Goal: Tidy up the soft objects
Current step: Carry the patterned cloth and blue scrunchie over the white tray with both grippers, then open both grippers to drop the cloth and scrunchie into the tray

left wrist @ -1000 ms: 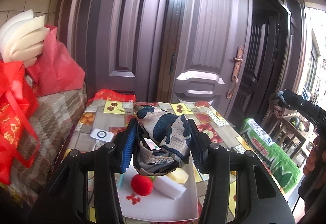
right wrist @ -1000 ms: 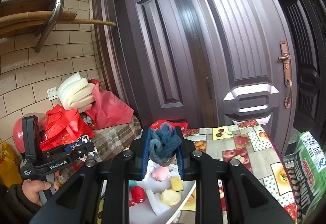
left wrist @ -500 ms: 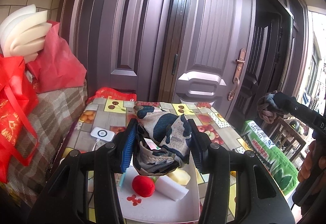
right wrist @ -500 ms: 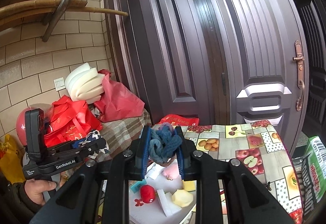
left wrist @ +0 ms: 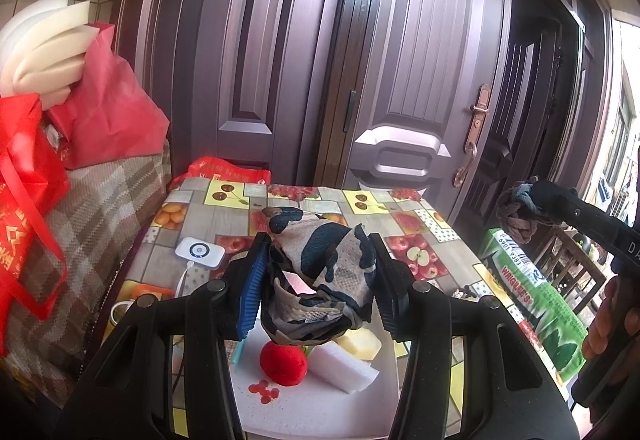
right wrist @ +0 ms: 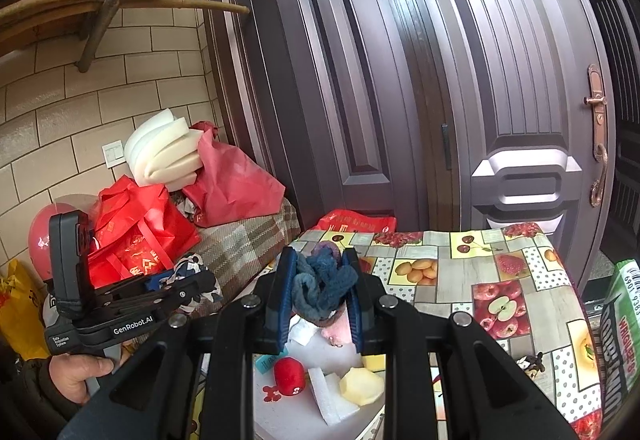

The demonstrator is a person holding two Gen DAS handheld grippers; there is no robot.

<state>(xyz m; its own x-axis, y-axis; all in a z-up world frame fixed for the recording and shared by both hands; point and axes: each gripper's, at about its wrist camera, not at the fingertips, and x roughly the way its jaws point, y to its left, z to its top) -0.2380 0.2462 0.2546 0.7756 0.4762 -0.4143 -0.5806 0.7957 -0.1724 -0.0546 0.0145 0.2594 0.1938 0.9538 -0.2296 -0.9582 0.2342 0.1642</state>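
1. The left gripper (left wrist: 318,288) is clamped on a crumpled navy-and-cream patterned cloth (left wrist: 320,272), held above the white tray (left wrist: 320,406), probably awaiting sorting.
2. The right gripper (right wrist: 320,290) pinches a knotted blue knit rope (right wrist: 322,286) above that tray, clear of the red plush ball (right wrist: 290,376).

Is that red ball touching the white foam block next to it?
Apart. The right wrist view shows a strip of tray between the red ball and white foam block.

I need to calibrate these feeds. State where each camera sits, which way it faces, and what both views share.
Left wrist: on the left gripper, facing the doors over the table; shows its fingers clamping a patterned cloth, plus the right gripper.
Right wrist: on the right gripper, facing likewise; shows its fingers clamping a blue knit piece, plus the left hand.
Shared: white tray, red plush ball.
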